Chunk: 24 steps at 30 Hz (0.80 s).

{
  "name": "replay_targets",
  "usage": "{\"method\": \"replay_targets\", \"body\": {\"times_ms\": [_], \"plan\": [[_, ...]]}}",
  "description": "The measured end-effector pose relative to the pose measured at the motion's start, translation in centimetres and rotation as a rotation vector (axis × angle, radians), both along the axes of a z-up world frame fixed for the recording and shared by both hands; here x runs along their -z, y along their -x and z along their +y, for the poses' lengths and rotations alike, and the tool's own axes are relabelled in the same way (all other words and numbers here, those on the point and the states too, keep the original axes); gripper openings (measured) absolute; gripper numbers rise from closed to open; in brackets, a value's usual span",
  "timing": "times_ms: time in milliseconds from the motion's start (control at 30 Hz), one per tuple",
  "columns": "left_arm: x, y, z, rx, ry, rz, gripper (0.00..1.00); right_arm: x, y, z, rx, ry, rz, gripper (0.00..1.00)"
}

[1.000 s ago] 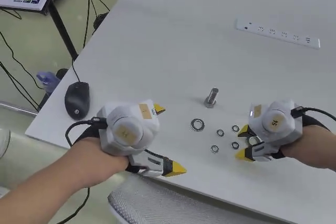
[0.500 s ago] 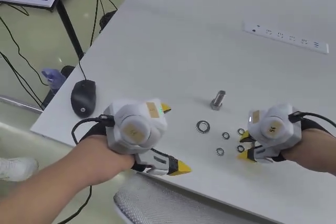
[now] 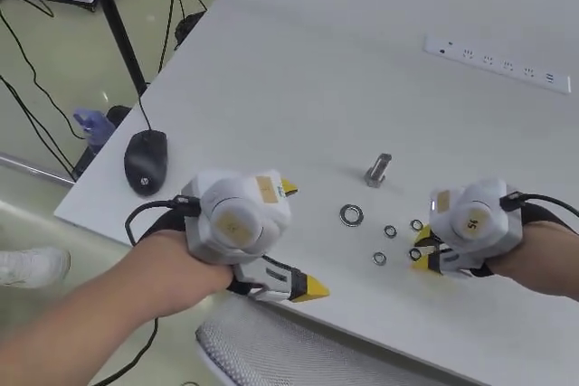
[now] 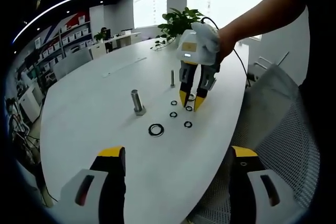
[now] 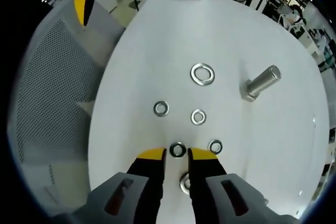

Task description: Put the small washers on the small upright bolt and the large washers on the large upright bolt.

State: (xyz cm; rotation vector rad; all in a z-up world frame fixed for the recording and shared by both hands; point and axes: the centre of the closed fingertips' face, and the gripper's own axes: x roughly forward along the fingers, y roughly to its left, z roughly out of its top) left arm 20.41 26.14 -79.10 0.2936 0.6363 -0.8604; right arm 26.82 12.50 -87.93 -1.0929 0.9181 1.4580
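The large bolt (image 3: 378,169) (image 5: 260,85) stands upright on the white table, with a large washer (image 3: 351,215) (image 5: 202,74) flat in front of it. Several small washers (image 3: 390,231) (image 5: 198,116) lie to the right. A thin small bolt (image 4: 172,78) stands just past them. My right gripper (image 3: 422,249) (image 5: 177,154) is low over the table, its jaws narrowly open on either side of one small washer (image 5: 178,149) that lies flat. Another washer (image 5: 185,183) lies under its body. My left gripper (image 3: 299,240) (image 4: 177,153) hangs wide open and empty at the table's near edge.
A black mouse (image 3: 146,159) sits at the table's left edge and a white power strip (image 3: 502,68) lies at the far right. A grey mesh chair (image 3: 262,354) is below the near edge. Cables and a desk leg (image 3: 122,38) are on the floor to the left.
The right gripper's jaws have narrowed around a small washer and it has dropped slightly toward the table. The left gripper has stayed put; the head camera shifted a little.
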Motion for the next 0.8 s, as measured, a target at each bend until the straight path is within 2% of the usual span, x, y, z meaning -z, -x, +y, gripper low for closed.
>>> {"method": "replay_targets", "body": {"times_ms": [167,233,333,400,633,800], "plan": [[0.04,0.05,0.26,-0.008,-0.004,0.001,0.80,0.00,0.08,0.12,-0.007,0.019,-0.011,0.15],[-0.04,0.04,0.33,-0.014,0.002,0.001,0.79,0.01,0.00,0.19,0.011,0.031,-0.012,0.15],[-0.09,0.24,0.37,-0.015,0.003,0.000,0.78,0.06,0.12,0.14,-0.005,0.057,-0.033,0.14],[-0.07,0.40,0.38,-0.013,-0.003,0.001,0.78,0.03,0.06,0.15,0.014,0.069,-0.030,0.14],[-0.38,0.49,0.09,-0.013,-0.005,-0.001,0.77,0.07,-0.07,0.06,0.032,0.064,-0.018,0.13],[-0.46,0.49,0.08,-0.012,-0.010,0.000,0.76,-0.18,-0.22,0.24,0.063,0.034,-0.029,0.12]]}}
